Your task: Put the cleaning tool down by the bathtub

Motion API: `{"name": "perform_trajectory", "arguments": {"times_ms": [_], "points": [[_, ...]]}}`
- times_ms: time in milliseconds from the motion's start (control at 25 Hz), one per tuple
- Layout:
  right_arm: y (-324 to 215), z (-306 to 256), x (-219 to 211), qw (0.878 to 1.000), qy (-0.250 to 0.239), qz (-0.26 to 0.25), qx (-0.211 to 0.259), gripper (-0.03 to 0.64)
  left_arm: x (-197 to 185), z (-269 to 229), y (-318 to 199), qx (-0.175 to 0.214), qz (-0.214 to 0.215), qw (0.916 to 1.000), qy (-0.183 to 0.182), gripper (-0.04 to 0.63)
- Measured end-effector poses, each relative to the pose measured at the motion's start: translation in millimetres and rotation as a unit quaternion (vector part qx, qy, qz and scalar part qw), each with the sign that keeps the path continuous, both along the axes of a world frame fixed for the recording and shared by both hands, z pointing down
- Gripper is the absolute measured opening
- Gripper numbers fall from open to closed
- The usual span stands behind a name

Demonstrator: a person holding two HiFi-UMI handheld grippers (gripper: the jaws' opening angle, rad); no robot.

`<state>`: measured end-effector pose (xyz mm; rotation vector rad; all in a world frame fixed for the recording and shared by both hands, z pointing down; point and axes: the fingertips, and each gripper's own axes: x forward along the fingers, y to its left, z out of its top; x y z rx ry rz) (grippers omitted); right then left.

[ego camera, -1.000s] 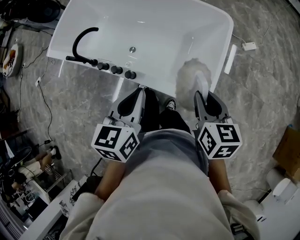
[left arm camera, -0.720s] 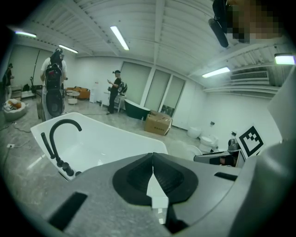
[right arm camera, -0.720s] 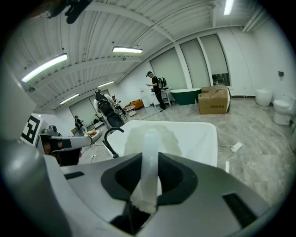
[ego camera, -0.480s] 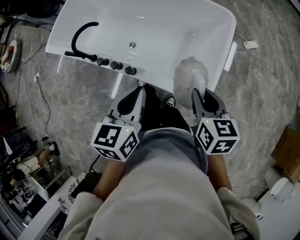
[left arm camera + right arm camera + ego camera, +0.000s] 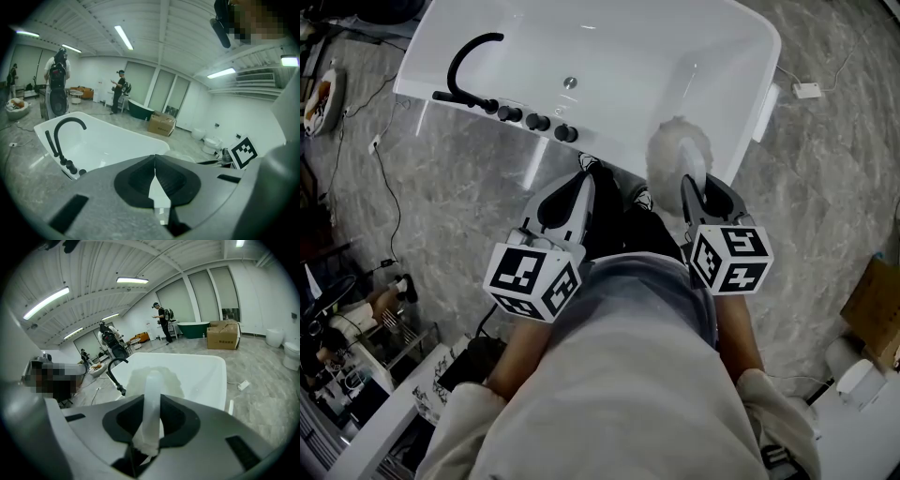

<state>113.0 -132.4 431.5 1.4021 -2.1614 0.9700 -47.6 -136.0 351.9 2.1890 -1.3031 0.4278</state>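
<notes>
The right gripper (image 5: 700,190) squeezes the cleaning tool (image 5: 673,148); lower it gently, right of the bathtub (image 5: 628,58); the left gripper (image 5: 579,187) is closed, empty.

Grey marble floor (image 5: 469,187), ceiling strip lights (image 5: 124,37)

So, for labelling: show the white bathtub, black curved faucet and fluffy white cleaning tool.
White bathtub (image 5: 656,56): head view, inner wall.
Black curved faucet (image 5: 457,64): head view, spout.
Fluffy white cleaning tool (image 5: 670,150): head view, fluffy head.
</notes>
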Motion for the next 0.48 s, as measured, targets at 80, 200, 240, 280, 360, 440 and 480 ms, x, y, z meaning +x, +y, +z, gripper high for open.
{"name": "perform_trajectory", "arguments": {"times_ms": [80, 200, 240, 280, 360, 440, 480], "points": [[1.4, 5.6, -2.5, 1.000, 0.001, -0.007, -0.005, 0.071, -1.3, 0.5, 1.0, -0.001, -0.001, 1.0000, -0.001, 0.009], [2.5, 15.4, -3.8, 1.000, 0.006, -0.016, -0.012, 0.071, -1.4, 1.7, 0.8, -0.002, -0.001, 1.0000, -0.002, 0.009], [2.6, 18.5, -4.1, 1.000, 0.008, -0.018, -0.015, 0.071, -1.7, 1.9, 0.8, -0.002, -0.001, 1.0000, -0.002, 0.009], [2.8, 21.3, -4.7, 1.000, 0.008, -0.019, -0.017, 0.071, -2.2, 2.2, 0.9, -0.002, -0.002, 1.0000, -0.003, 0.009], [3.4, 25.9, -6.4, 1.000, 0.008, -0.020, -0.023, 0.071, -3.5, 2.6, 1.9, -0.003, -0.002, 1.0000, -0.003, 0.009], [4.1, 30.5, -8.5, 0.999, 0.009, -0.022, -0.027, 0.071, -4.7, 2.8, 3.0, -0.003, -0.002, 1.0000, -0.003, 0.009], [4.4, 33.3, -9.4, 0.999, 0.009, -0.024, -0.029, 0.071, -5.0, 3.0, 3.5, -0.003, -0.002, 1.0000, -0.003, 0.009]]}}
